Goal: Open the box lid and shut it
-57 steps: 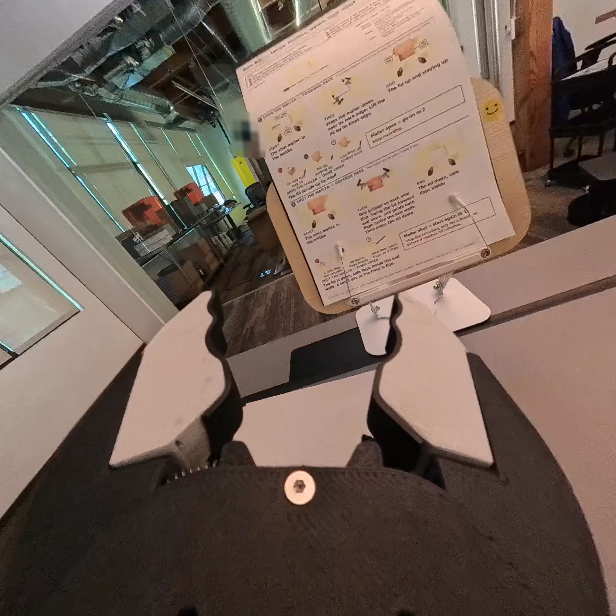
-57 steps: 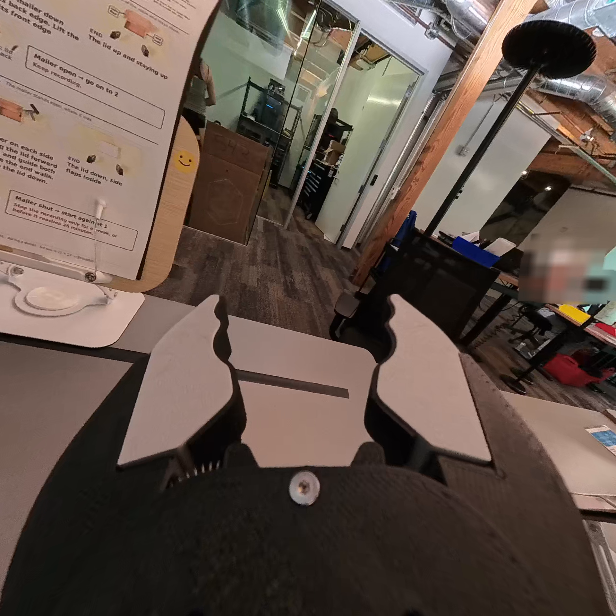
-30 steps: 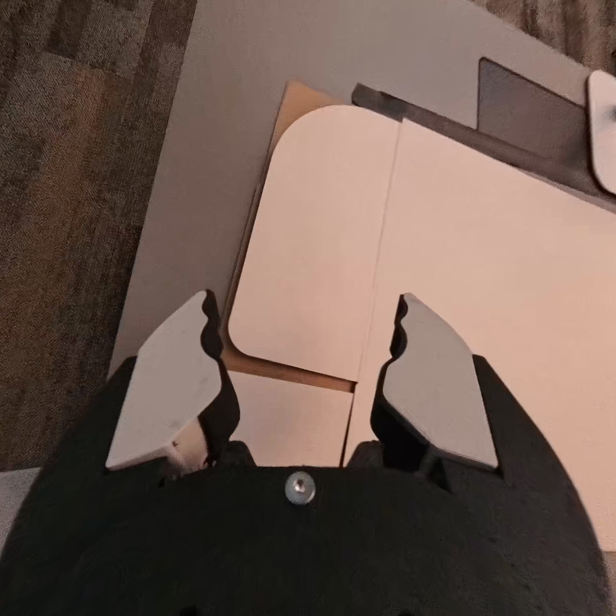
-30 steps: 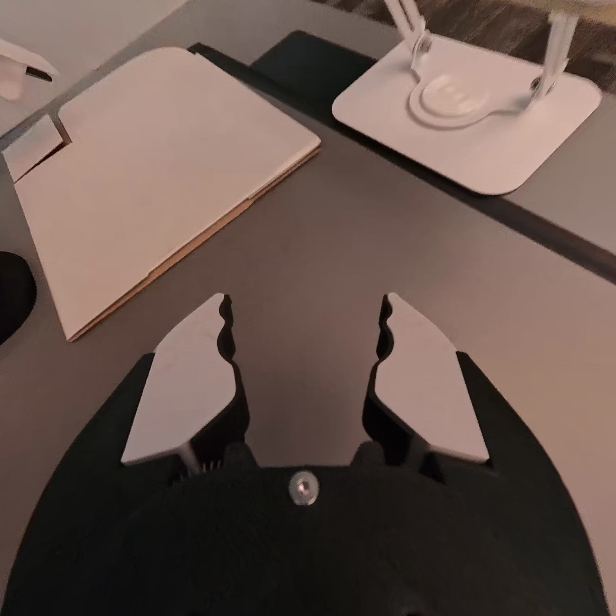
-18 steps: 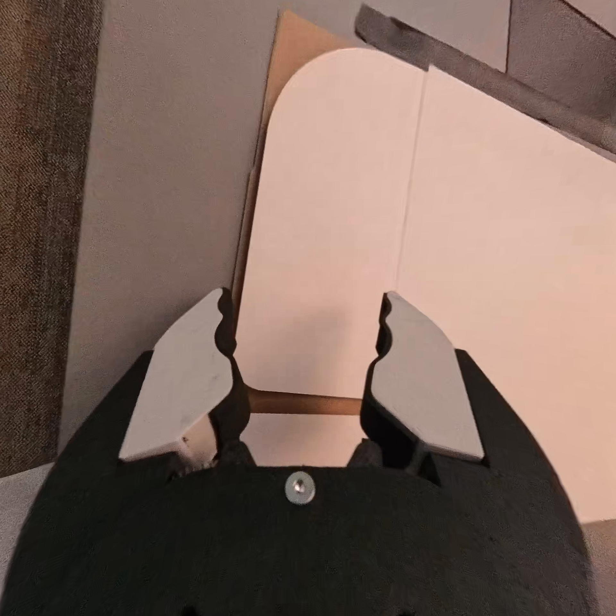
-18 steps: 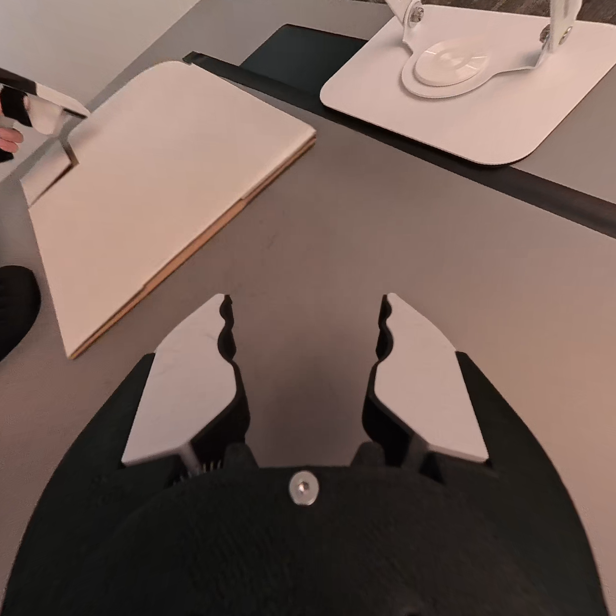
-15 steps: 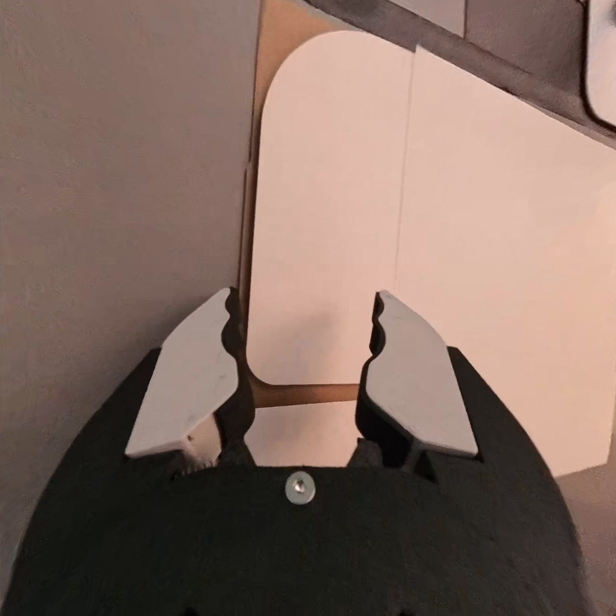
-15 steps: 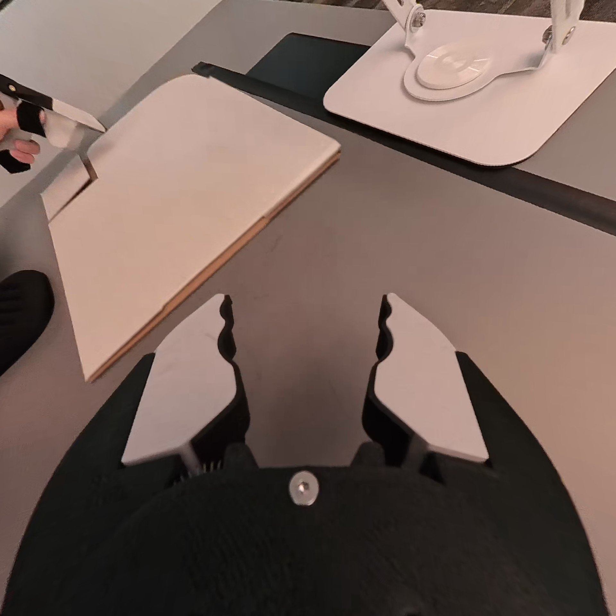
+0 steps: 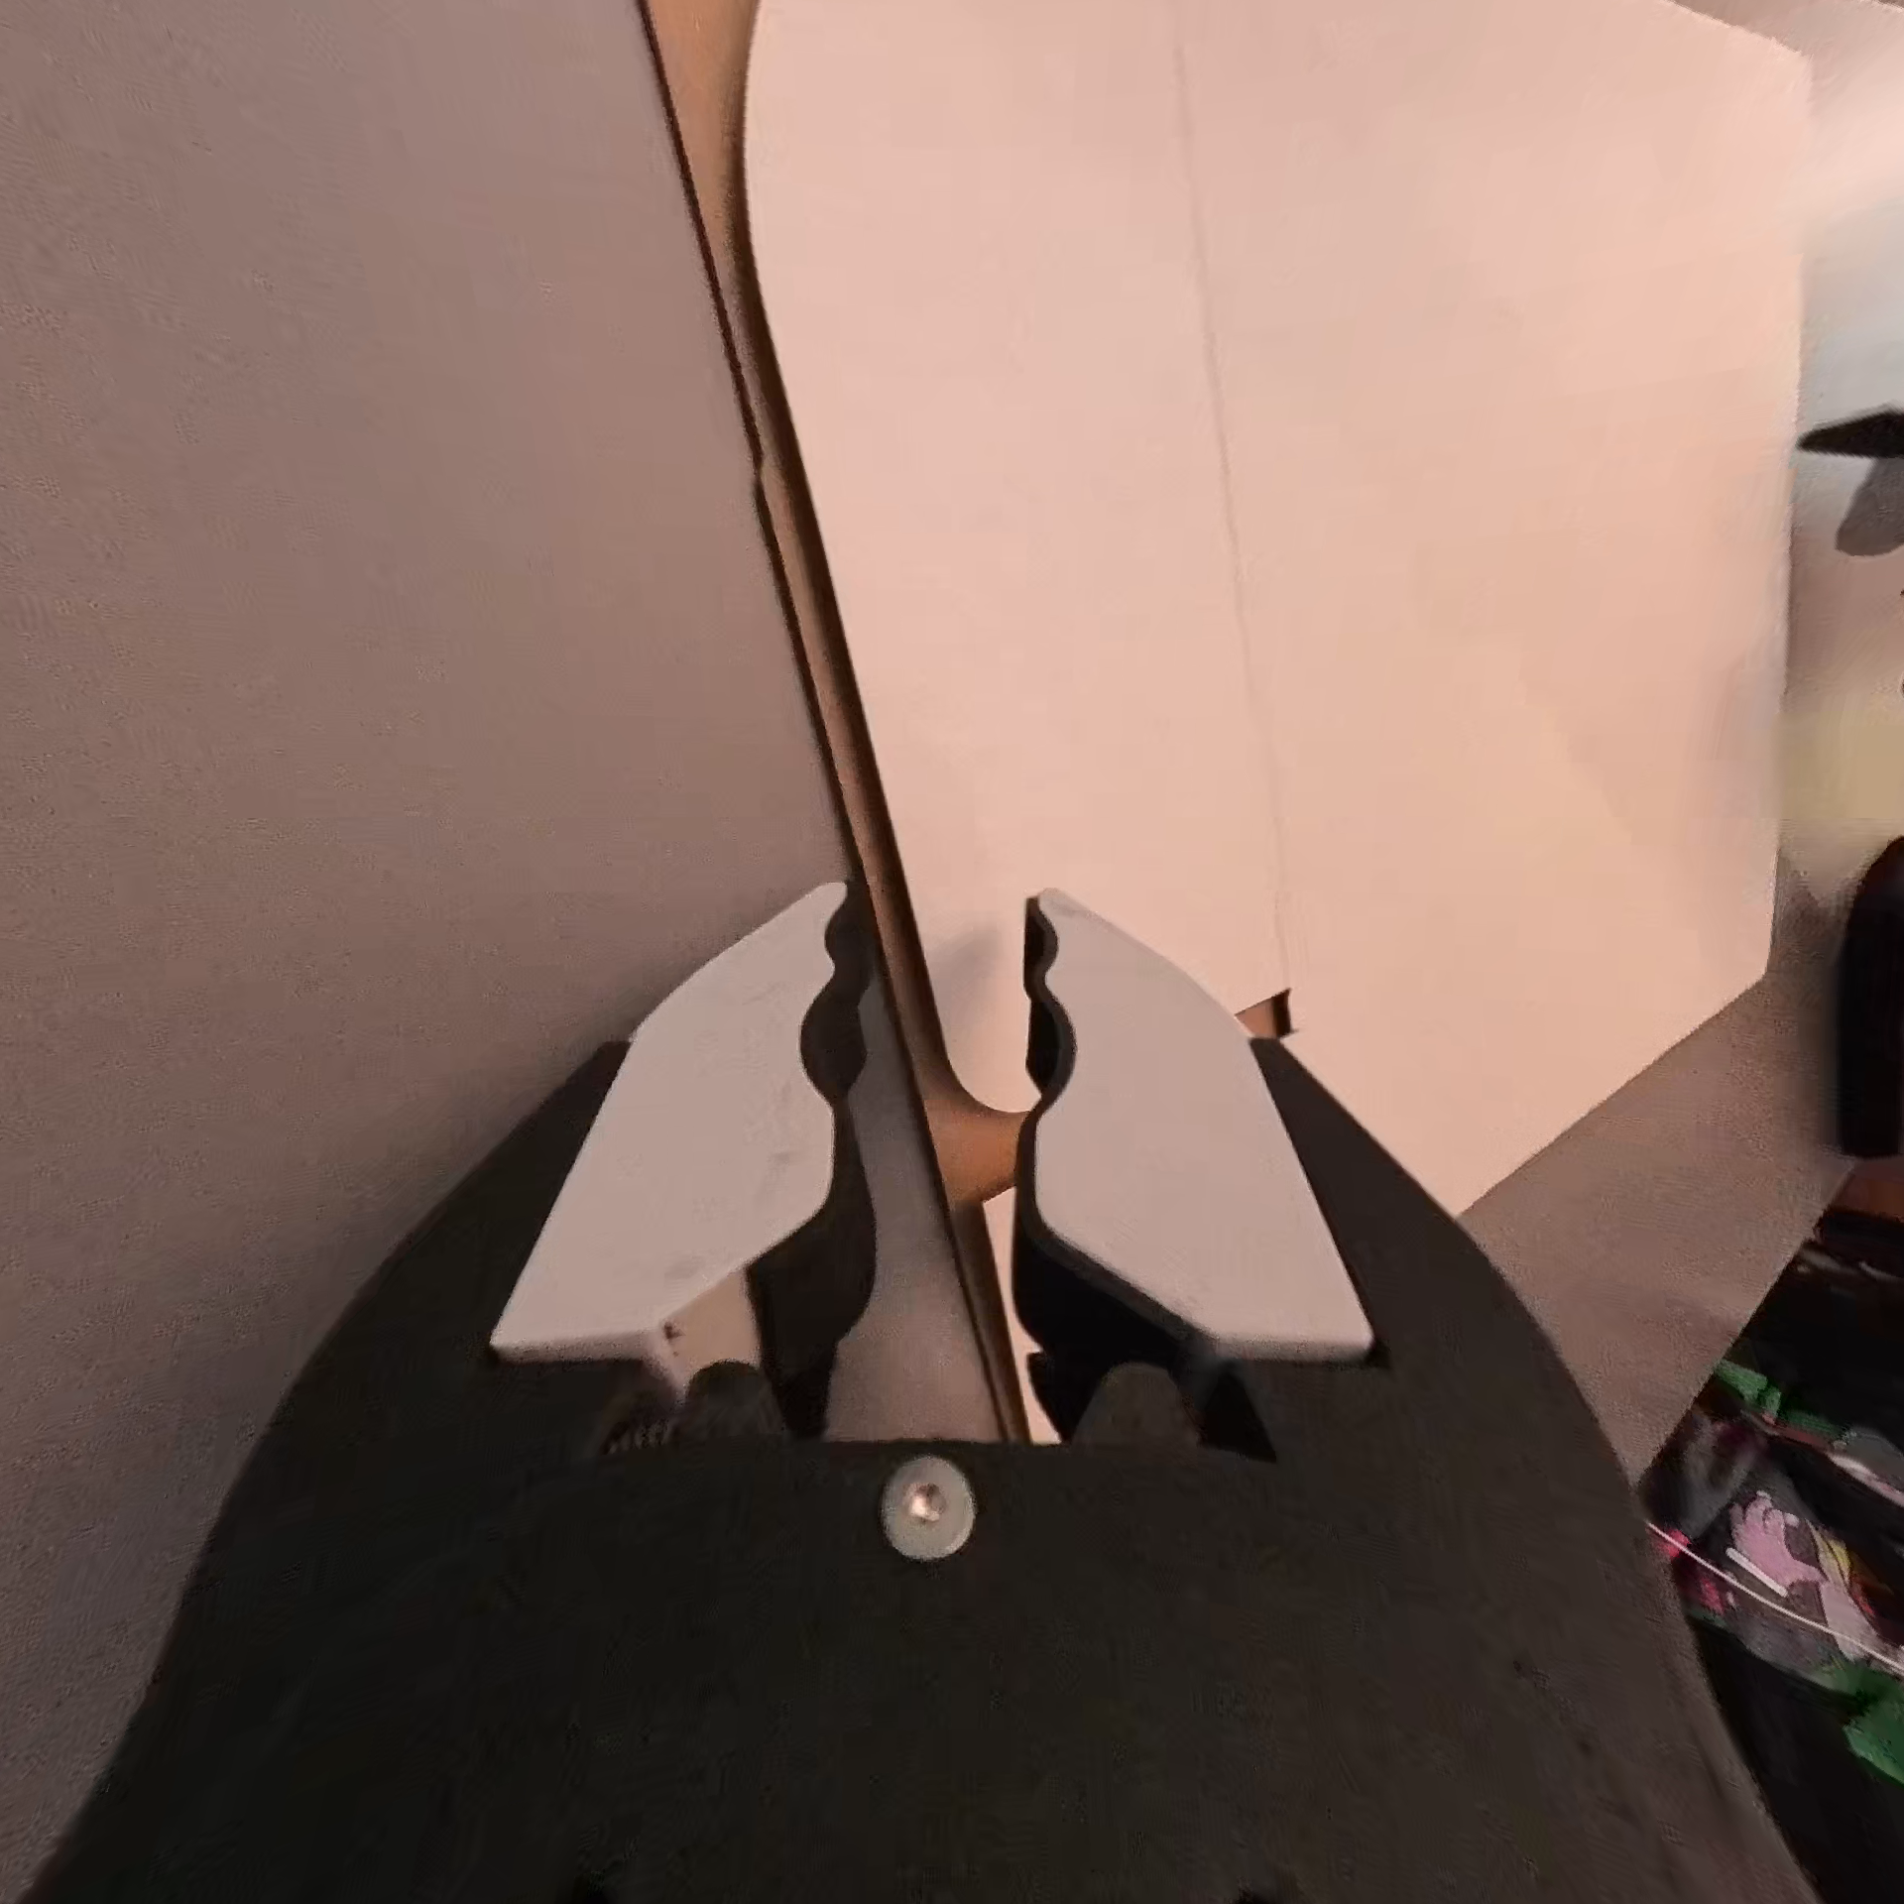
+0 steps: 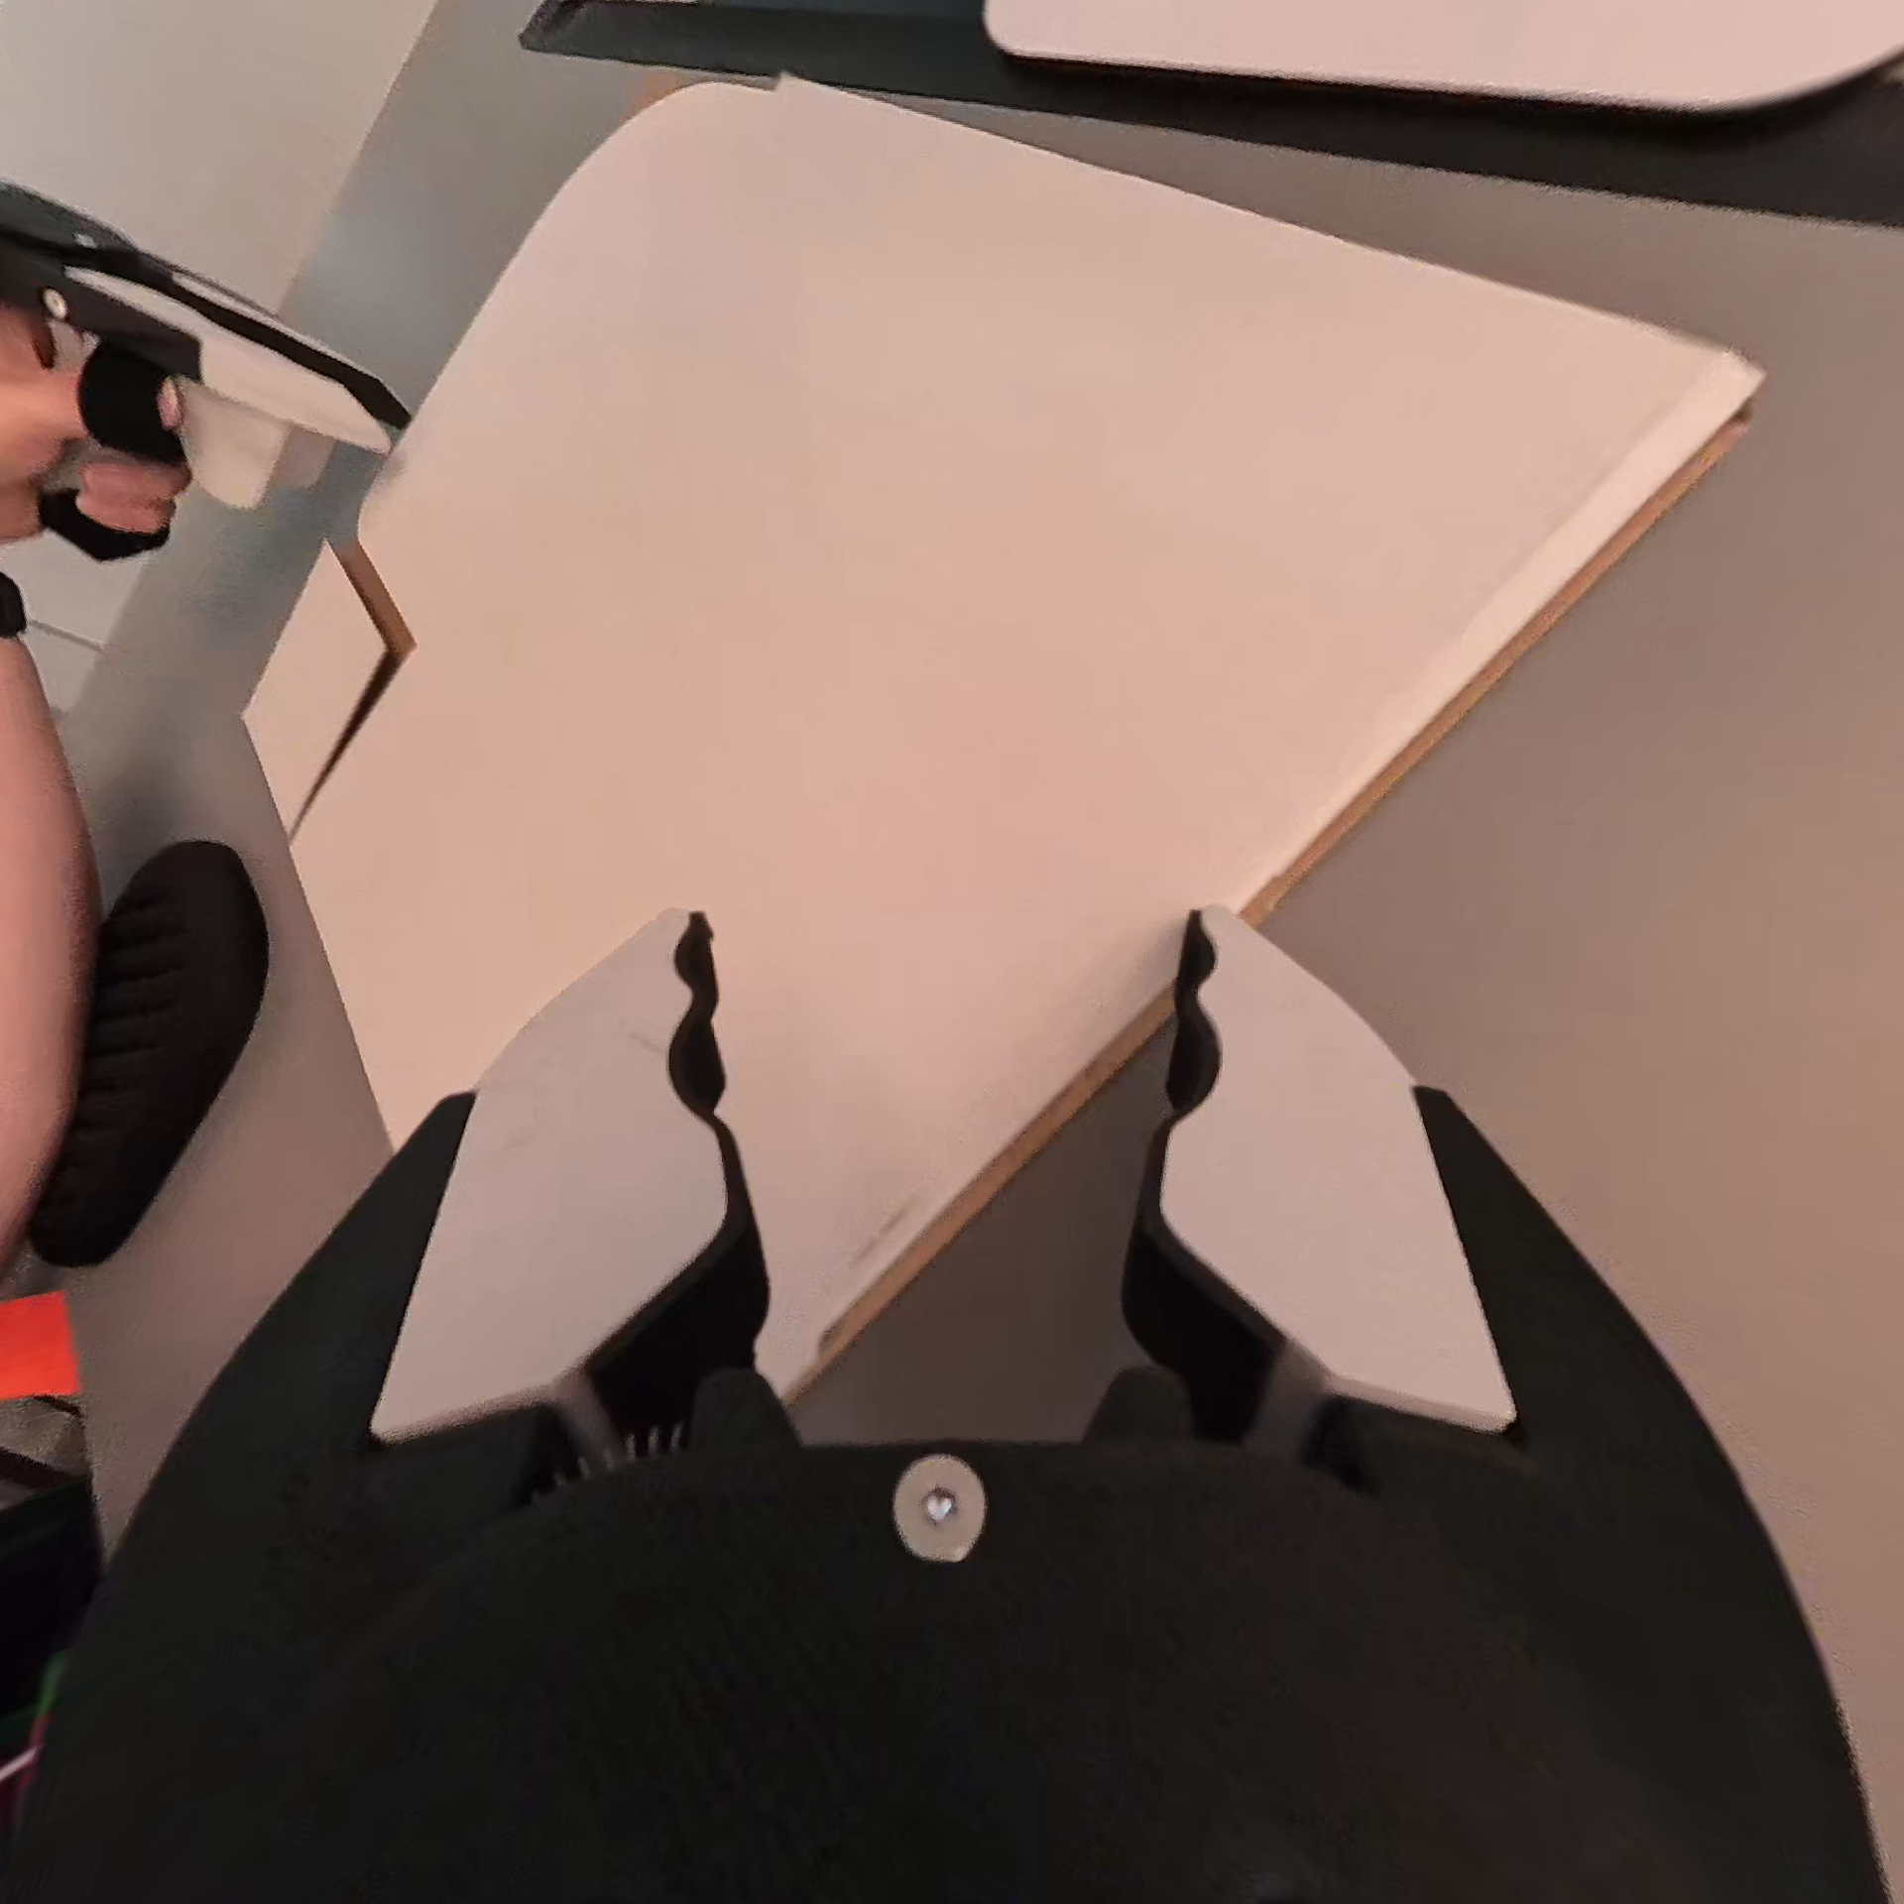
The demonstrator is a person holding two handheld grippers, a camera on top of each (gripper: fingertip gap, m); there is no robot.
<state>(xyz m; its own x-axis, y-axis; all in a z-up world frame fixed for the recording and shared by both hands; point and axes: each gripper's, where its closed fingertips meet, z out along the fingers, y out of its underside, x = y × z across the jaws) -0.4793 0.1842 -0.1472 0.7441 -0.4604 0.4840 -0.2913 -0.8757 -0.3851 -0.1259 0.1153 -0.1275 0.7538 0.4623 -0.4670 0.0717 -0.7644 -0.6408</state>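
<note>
A flat white cardboard box (image 9: 1442,515) lies shut on the grey table (image 9: 361,618); it also shows in the right wrist view (image 10: 927,567). My left gripper (image 9: 938,907) is at the box's left side, jaws narrowed but still apart, with the brown edge and rounded corner of the side flap (image 9: 979,515) between them. In the right wrist view this gripper (image 10: 309,412) shows at the box's far left corner, held by a hand. My right gripper (image 10: 943,922) is open and empty, hovering over the box's near right edge.
A white stand base (image 10: 1442,52) and a dark strip (image 10: 1339,134) lie beyond the box. A black padded armrest (image 10: 144,1051) and a person's arm (image 10: 41,927) are at the left. Bare table (image 10: 1649,927) lies to the right of the box.
Both grippers swung down from facing the room to the box. My left gripper moved onto the left flap edge and its jaws narrowed. My right gripper moved over the box's near edge, still open.
</note>
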